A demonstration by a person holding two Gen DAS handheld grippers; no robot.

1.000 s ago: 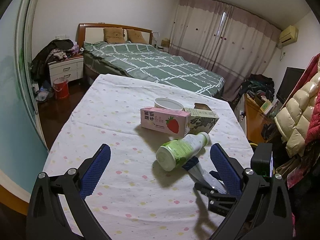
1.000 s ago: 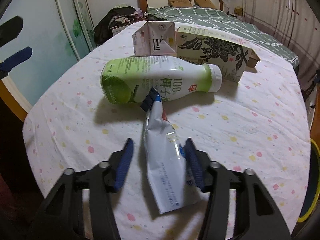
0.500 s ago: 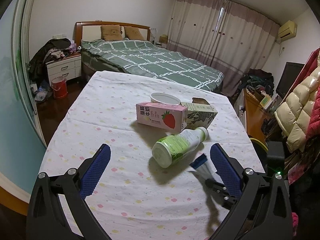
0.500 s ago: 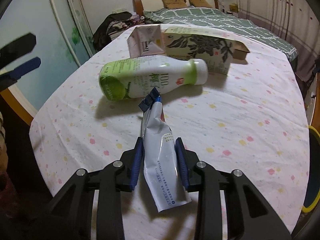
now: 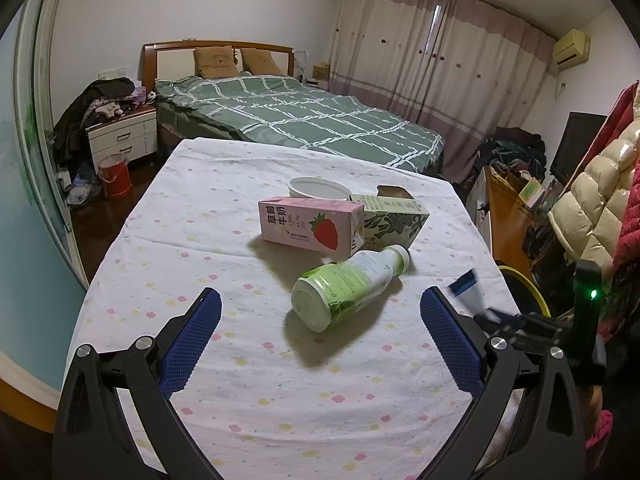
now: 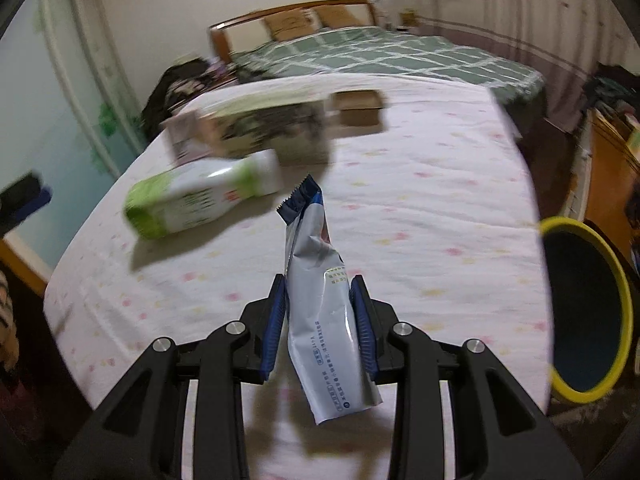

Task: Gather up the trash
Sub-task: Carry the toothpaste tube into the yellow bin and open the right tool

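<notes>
My right gripper [image 6: 319,294] is shut on a white and blue snack wrapper [image 6: 320,280], which it holds up off the table; the wrapper [image 5: 466,290] also shows at the right of the left wrist view. A green and white bottle [image 5: 348,288] lies on its side on the table [image 5: 240,380]. Behind it lie a pink strawberry milk carton [image 5: 310,228], a floral carton [image 5: 394,218] and a white bowl [image 5: 319,189]. The bottle [image 6: 200,200] and cartons [image 6: 260,128] look blurred in the right wrist view. My left gripper [image 5: 320,320] hangs open over the near table, nothing between its fingers.
A bin with a yellow rim [image 6: 588,312] stands on the floor past the table's right edge. A bed [image 5: 296,120] lies beyond the table, a red bucket [image 5: 115,176] and a nightstand [image 5: 122,138] at the far left. Coats [image 5: 600,184] hang on the right.
The right gripper shut on the wrapper, lifted it off the table and carried it right, toward the yellow-rimmed bin. The left gripper stayed nearly still and open.
</notes>
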